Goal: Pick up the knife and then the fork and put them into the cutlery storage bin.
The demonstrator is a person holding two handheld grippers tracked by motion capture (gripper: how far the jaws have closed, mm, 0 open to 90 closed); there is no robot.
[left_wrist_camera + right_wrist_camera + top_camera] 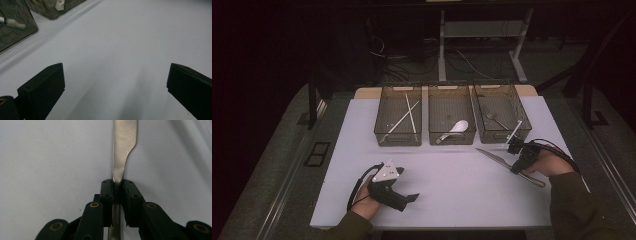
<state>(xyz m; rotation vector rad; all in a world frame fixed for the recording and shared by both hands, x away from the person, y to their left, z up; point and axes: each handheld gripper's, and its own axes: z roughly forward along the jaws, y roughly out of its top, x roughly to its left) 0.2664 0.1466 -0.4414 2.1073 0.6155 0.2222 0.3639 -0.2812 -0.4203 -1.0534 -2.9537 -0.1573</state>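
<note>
Gripping: right gripper (117, 186) clamps its jaws on the neck of a steel table knife (497, 157), where handle meets blade; the pads press both flat sides.
Knife position: it lies flat on the white table (452, 195), just in front of the right-hand bin (502, 107), blade tip aimed toward the table's middle and handle toward the person's right hand (549, 165).
Left gripper: left gripper (404, 197) rests on the near table, jaws spread wide with nothing between them; its camera looks over bare tabletop between its black fingers (43, 87).
Bins: three smoky plastic bins stand in a row at the far edge. Chopsticks (404, 116) lie in the left bin (398, 112), a white soup spoon (454, 129) in the middle bin (451, 111), a metal fork (496, 119) in the right-hand one.
Step judged: sorting cutlery, with the knife likely bound for the bin beside it.
Doing it well: hold the squeeze firm, since a slim blade can pivot; lift straight up until the tip clears the rim, then lower it lengthwise.
Risk: a tilted knife may catch the bin wall.
</note>
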